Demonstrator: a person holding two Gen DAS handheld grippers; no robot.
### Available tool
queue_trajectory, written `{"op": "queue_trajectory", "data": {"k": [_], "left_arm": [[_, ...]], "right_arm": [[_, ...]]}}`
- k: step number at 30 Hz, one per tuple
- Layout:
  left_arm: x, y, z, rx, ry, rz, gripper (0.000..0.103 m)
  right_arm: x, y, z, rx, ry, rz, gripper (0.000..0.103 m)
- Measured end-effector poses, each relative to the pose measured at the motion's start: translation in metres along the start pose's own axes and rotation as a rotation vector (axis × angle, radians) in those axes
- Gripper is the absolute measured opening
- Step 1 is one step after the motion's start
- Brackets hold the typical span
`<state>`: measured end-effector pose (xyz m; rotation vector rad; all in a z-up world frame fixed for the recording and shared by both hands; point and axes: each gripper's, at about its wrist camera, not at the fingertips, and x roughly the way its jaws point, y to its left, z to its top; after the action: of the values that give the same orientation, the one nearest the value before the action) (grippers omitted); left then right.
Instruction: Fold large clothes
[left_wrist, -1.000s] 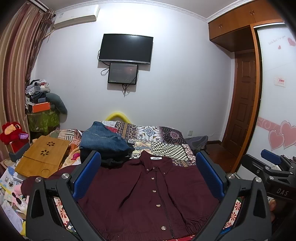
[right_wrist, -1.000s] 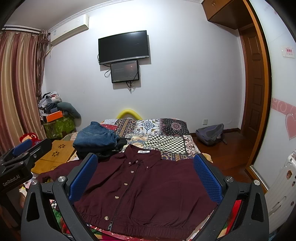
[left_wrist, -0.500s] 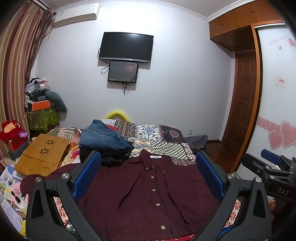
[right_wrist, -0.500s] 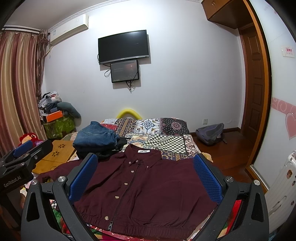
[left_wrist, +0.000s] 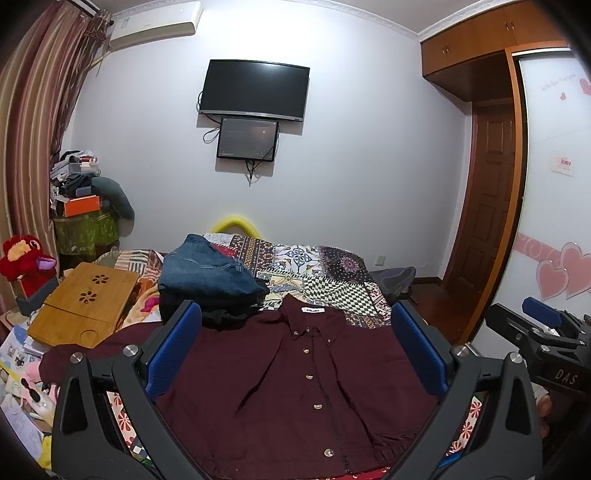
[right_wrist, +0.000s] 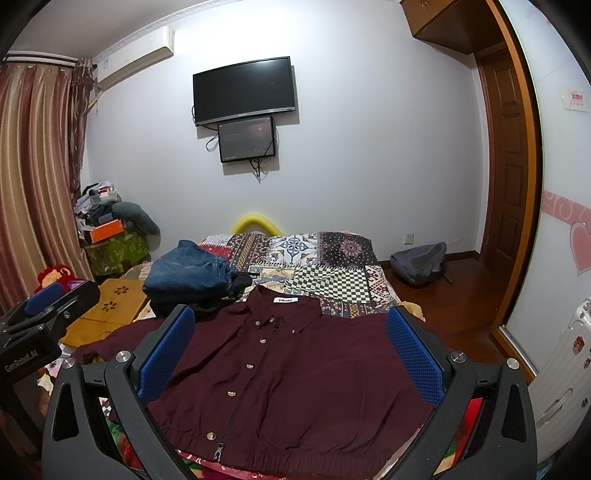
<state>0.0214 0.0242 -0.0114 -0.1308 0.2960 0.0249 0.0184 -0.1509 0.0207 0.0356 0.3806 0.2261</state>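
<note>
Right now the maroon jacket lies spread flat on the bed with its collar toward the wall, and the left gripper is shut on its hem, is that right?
Not quite: the left gripper is open, jaws wide apart and holding nothing, as the left wrist view shows. The maroon jacket does lie spread flat on the bed, collar toward the wall.

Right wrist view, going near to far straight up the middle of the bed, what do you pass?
Maroon jacket's elastic hem → its white collar label → patchwork bedspread → yellow curved piece → small wall screen → large TV.
</note>
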Motion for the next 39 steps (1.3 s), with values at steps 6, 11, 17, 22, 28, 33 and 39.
{"op": "queue_trajectory", "data": {"k": [6, 11, 17, 22, 28, 33, 39], "left_arm": [[0.009, 0.011, -0.001, -0.001, 0.01, 0.029, 0.103], [0.021, 0.032, 0.003, -0.008, 0.008, 0.076, 0.103], [0.042, 0.093, 0.012, -0.101, 0.005, 0.21, 0.103], [0.064, 0.162, 0.006, -0.191, 0.039, 0.359, 0.103], [0.098, 0.241, -0.02, -0.318, 0.18, 0.42, 0.103], [0.127, 0.31, -0.058, -0.481, 0.316, 0.402, 0.103], [0.133, 0.382, -0.11, -0.767, 0.401, 0.34, 0.102]], "right_arm": [[0.014, -0.002, -0.002, 0.002, 0.03, 0.0, 0.103], [0.031, -0.002, -0.001, -0.013, 0.054, -0.01, 0.103], [0.053, -0.005, -0.001, -0.02, 0.09, -0.024, 0.103], [0.076, -0.008, -0.002, -0.018, 0.142, -0.035, 0.103], [0.104, -0.01, -0.01, -0.008, 0.236, -0.043, 0.103], [0.13, -0.008, -0.018, -0.006, 0.325, -0.052, 0.103], [0.155, -0.01, -0.026, 0.02, 0.41, -0.061, 0.103]]}}
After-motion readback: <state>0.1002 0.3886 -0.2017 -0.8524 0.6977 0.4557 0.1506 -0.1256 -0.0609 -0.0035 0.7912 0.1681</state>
